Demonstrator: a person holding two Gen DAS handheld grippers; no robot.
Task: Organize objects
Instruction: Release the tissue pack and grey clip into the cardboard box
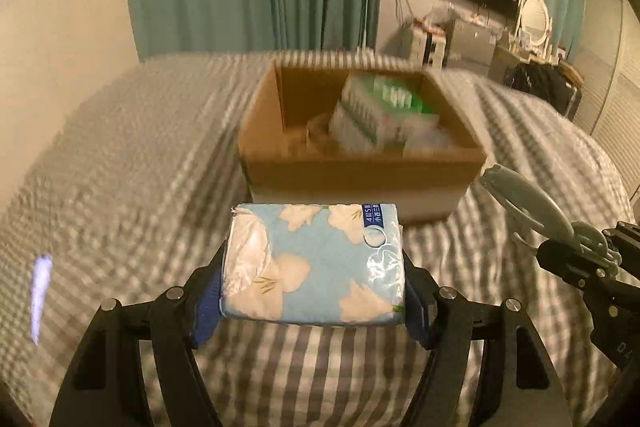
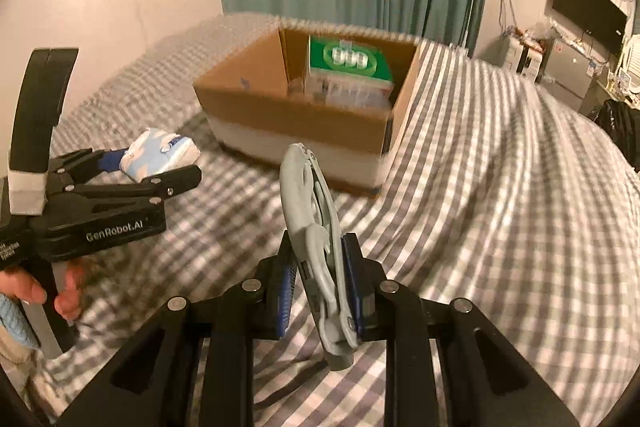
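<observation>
Plainly, both loads are up off the bed.
Left gripper (image 1: 314,291): its fingers are clamped on the tissue pack (image 1: 314,263), one pad on each short end, so the soft pack lies flat across the gap and cannot sag out.
Right gripper (image 2: 320,291): its fingers are closed on the grey tool (image 2: 316,247), pinched near its pivot end, the long handles standing up and forward past the fingertips; it looks like a clipper or opener, I cannot tell which.
Cardboard box (image 1: 360,167): open-topped, ahead of both pairs of fingers on the checked bed cover (image 2: 500,187), already holding a green-topped carton (image 2: 348,67).
Judgement: both things appear bound for the box, carried high enough to pass over its near wall.
Risk: the tool, held by one end, could swing.
</observation>
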